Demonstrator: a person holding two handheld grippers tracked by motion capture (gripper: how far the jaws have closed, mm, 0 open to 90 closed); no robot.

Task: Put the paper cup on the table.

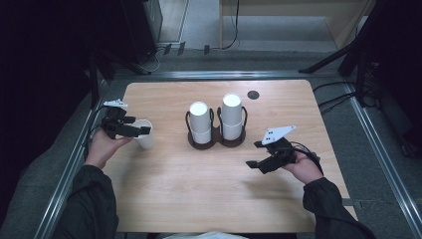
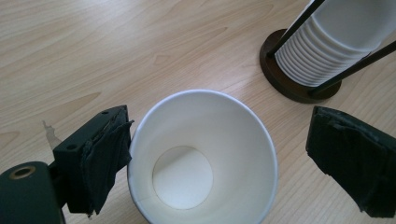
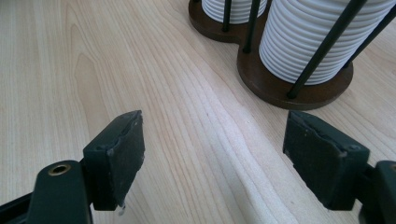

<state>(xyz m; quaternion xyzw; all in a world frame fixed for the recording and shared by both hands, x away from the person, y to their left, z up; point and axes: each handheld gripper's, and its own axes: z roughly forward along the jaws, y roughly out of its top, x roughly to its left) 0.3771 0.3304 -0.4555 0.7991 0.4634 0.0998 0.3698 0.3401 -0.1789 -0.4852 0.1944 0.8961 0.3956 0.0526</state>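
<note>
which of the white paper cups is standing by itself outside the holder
The single paper cup near the table's left edge, sitting between the left gripper's open jaws, mouth up. The other cups are stacked upside down in the two-post holder at the table's middle.

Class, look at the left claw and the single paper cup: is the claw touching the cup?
Touching on one side. In the left gripper view, one pad meets the cup rim; wood shows between the cup and the other pad.
</note>
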